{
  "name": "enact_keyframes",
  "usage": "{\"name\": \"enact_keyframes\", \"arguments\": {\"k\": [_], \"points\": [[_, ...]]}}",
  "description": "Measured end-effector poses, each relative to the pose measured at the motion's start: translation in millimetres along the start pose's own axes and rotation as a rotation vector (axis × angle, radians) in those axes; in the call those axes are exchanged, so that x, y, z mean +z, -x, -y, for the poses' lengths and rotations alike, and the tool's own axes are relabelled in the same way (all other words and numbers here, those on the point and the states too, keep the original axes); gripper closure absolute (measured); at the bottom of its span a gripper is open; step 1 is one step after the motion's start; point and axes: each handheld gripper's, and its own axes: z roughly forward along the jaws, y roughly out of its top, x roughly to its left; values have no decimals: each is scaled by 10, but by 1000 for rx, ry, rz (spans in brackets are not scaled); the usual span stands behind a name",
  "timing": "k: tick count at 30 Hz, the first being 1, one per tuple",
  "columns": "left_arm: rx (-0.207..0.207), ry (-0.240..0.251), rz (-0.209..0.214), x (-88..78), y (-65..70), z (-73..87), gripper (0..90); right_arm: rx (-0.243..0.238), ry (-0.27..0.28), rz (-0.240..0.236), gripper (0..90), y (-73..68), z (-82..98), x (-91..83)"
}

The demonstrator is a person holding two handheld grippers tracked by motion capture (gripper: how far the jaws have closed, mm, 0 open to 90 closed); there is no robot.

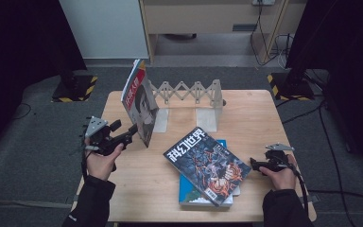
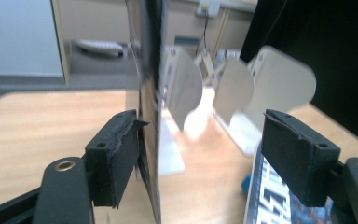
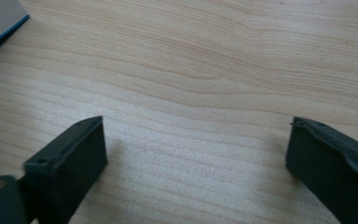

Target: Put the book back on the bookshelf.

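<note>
My left gripper [image 1: 133,130] spread around upright red-covered magazine [image 1: 139,101] | right gripper [image 1: 254,164] spread, empty | risk: magazine topples toward five o'clock off white expandable book rack [image 1: 189,97].

Left gripper [image 1: 133,130] and right gripper [image 1: 253,163], jaws apart, forearms low over the table edge.

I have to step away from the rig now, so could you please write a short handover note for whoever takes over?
Left gripper: jaws open around the lower edge of the upright magazine; one pad is next to it, no grip.
Right gripper: open, nothing between the jaws, low over the bare table.
Things: the upright magazine stands at the left end of the expanding book rack. A dark magazine lies on a blue-edged book at the table's middle.
Done: one magazine stood up.
Left: probably shelving the other two.
</note>
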Motion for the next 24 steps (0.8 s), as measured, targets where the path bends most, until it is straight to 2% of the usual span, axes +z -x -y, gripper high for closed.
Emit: {"name": "enact_keyframes", "arguments": {"k": [2,3,6,8,12,16,19,24], "points": [[9,2,1,19,30,63,259,5,-2,2,134,-5,-3,-15],[24,-7,4,51,60,124,248,2,-12,2,183,-3,-11,-39],[34,-30,15,98,102,218,238,-18,-21,15,216,-4,-31,-83],[49,-39,22,121,121,277,237,-8,-6,6,227,-5,-50,-119],[49,-61,40,157,129,361,233,2,21,5,234,-33,-86,-182],[18,-80,77,201,137,460,232,7,36,-2,229,-60,-106,-219],[28,-95,87,236,161,518,226,6,64,-21,233,-83,-129,-280],[45,-125,96,290,200,602,215,16,67,-30,246,-92,-135,-313]]}}
